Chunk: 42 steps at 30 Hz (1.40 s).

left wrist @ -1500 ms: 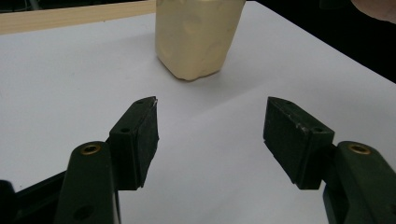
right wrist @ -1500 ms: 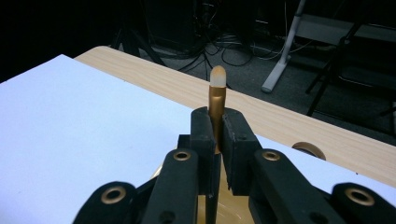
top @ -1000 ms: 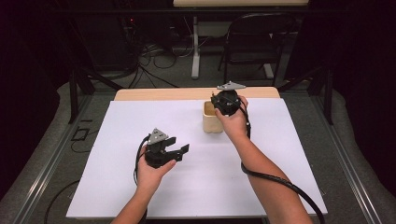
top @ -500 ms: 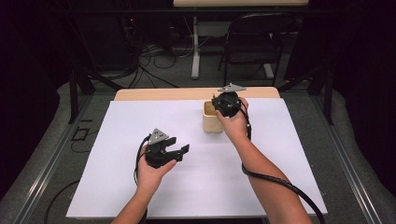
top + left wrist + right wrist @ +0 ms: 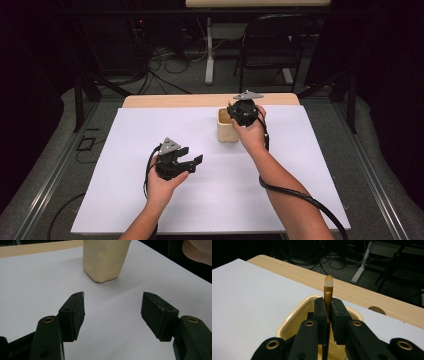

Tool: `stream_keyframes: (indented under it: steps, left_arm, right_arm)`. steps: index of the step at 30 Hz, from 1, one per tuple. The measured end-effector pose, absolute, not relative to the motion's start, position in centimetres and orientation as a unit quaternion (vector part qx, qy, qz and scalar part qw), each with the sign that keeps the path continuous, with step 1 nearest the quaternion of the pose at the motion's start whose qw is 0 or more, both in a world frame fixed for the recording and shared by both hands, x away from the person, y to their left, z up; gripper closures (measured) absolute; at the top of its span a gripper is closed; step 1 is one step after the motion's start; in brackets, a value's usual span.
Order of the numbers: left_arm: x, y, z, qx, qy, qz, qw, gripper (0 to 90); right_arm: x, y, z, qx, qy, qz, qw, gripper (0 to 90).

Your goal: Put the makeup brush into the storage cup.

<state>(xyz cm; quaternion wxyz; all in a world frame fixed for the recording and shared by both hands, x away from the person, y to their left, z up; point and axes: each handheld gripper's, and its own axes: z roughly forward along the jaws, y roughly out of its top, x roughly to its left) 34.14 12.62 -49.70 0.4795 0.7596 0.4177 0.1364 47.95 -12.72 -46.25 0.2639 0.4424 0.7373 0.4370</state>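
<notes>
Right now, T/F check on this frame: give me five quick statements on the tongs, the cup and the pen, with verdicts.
1. The right tongs are shut on a pen. True.
2. The left tongs grip the cup. False: they are open and empty, with the cup standing farther off on the sheet.
3. The pen is held over the cup's mouth. True.
4. The cup lies tipped on its side. False: it stands upright.
5. The left tongs hover over bare wood. False: they are over the white sheet; wood shows at the far edge of the table.
</notes>
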Motion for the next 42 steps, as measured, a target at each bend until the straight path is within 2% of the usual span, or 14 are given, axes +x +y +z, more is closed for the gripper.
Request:
stream_keyframes:
  steps: [13, 16, 24, 30, 42]
  left_arm:
    - [34.1, 12.6, -49.7, 0.759, 0.419, 0.136, 0.48, 35.7]
    - [34.1, 12.6, -49.7, 0.759, 0.419, 0.136, 0.48, 35.7]
    - [34.2, 12.6, -49.7, 0.759, 0.419, 0.136, 0.48, 35.7]
    - [34.1, 12.6, -49.7, 0.759, 0.42, 0.135, 0.48, 35.7]
    - [34.2, 12.8, -49.7, 0.758, 0.421, 0.135, 0.48, 35.7]
  right_arm:
    - [47.8, -12.7, -46.5, 0.44, 0.742, 0.433, 0.262, 83.3]
    - [47.7, -12.9, -46.5, 0.439, 0.742, 0.438, 0.253, 78.4]
    - [47.5, -13.1, -46.7, 0.439, 0.744, 0.441, 0.245, 55.2]
    - [47.3, -12.9, -46.7, 0.436, 0.747, 0.435, 0.25, 49.4]
    - [46.9, -12.6, -46.3, 0.424, 0.755, 0.431, 0.252, 44.4]
